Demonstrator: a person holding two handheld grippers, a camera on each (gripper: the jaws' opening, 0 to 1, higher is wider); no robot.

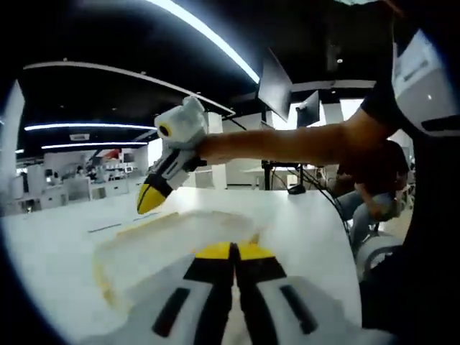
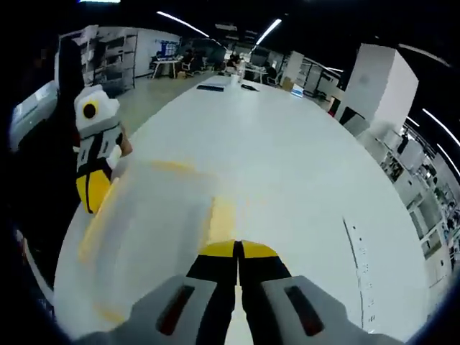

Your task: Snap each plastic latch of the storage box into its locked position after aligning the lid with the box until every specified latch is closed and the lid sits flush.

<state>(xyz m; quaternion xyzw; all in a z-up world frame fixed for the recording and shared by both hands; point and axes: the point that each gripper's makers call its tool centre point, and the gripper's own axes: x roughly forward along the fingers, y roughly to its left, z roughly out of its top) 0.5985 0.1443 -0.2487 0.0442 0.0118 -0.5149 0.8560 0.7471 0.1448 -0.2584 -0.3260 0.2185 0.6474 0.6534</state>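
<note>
Left hand-held gripper (image 1: 233, 251) is sitting with its jaws pressed together, pointing at the clear yellow-trimmed storage box (image 1: 169, 241) lying on the white desk (image 1: 309, 223) close to the person's edge. Right hand-held gripper (image 2: 237, 250) is also pinched closed on nothing, hovering over the box's lid (image 2: 154, 215). Motion blur is hiding the latches; can't tell their state.
</note>
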